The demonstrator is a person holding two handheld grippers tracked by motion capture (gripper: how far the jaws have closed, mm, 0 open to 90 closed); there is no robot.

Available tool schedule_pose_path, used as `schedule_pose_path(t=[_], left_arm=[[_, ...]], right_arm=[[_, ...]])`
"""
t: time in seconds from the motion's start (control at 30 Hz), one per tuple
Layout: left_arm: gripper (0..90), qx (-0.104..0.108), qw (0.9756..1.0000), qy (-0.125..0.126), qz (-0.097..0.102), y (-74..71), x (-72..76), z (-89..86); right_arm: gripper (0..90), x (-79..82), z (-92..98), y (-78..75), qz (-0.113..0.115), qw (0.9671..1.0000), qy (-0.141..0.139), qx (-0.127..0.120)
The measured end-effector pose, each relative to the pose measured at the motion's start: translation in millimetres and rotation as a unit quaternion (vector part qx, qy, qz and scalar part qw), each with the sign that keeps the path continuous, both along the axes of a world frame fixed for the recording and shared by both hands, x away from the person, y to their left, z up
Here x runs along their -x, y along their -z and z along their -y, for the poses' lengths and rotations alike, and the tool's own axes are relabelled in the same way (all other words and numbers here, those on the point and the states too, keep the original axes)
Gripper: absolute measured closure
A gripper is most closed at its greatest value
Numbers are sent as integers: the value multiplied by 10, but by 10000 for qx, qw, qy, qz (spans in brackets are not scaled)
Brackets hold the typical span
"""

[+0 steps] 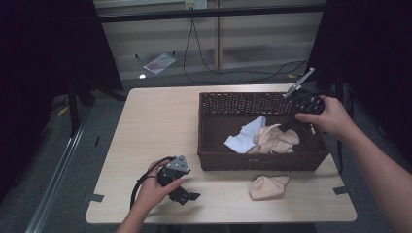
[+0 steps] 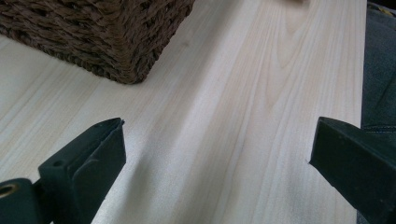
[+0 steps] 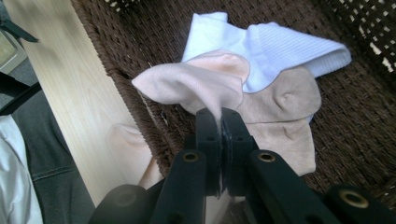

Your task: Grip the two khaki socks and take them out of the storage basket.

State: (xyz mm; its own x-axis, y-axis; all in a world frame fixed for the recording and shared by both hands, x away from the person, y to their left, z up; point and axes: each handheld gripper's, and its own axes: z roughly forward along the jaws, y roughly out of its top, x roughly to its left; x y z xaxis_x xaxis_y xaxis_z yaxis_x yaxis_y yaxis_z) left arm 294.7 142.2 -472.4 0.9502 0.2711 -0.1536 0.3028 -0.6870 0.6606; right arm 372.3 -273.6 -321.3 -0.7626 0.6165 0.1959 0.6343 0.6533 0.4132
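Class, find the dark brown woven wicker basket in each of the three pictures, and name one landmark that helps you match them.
High view: the dark brown woven wicker basket sits right of centre on the table.
Left gripper view: one basket corner fills the upper left.
Right gripper view: its woven floor and walls surround the socks.
Shared landmark: the pale wooden tabletop beside the basket.

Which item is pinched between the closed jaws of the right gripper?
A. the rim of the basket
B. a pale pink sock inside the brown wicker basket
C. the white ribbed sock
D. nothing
B: in the right gripper view, the right gripper has its jaws shut on the pale pink sock, over the brown wicker basket.
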Motion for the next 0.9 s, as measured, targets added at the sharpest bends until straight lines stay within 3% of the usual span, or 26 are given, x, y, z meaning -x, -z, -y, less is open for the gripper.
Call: schedule_pose_path(t=[0.5, 0.9], left_arm=[[31, -8, 10000, -14, 6, -2, 2, -1], [31, -27, 10000, 18, 4, 1, 0, 4]], right_arm=[[879, 149, 19, -349, 114, 9996, -164, -211], [879, 310, -50, -460, 130, 9983, -511, -246]])
